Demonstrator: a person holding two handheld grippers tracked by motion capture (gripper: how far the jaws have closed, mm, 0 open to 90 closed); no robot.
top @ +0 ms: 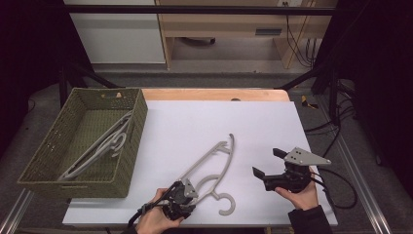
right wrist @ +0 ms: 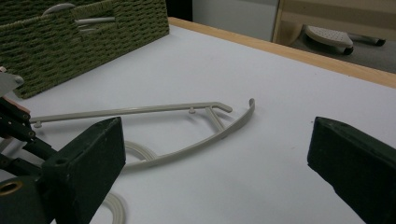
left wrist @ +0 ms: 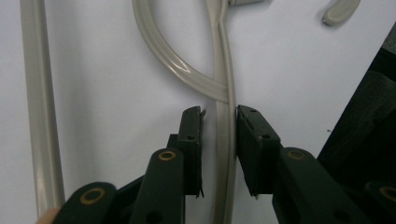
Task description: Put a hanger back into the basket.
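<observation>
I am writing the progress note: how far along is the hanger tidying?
Done: grey plastic hangers lie in the woven green basket. In hand: the left tongs straddle another grey hanger on the white table, with gaps beside the pads. Left: lifting it into the basket.

A: Where's the hanger (top: 210, 165)?
B: On the counter (top: 253, 126), near the front, right of the basket (top: 134, 141).
A: And in the basket?
B: More hangers (top: 100, 144).
A: The 2 grippers?
B: Left gripper (top: 179, 194) at the hanger's near end, right gripper (top: 268, 165) further right.
</observation>
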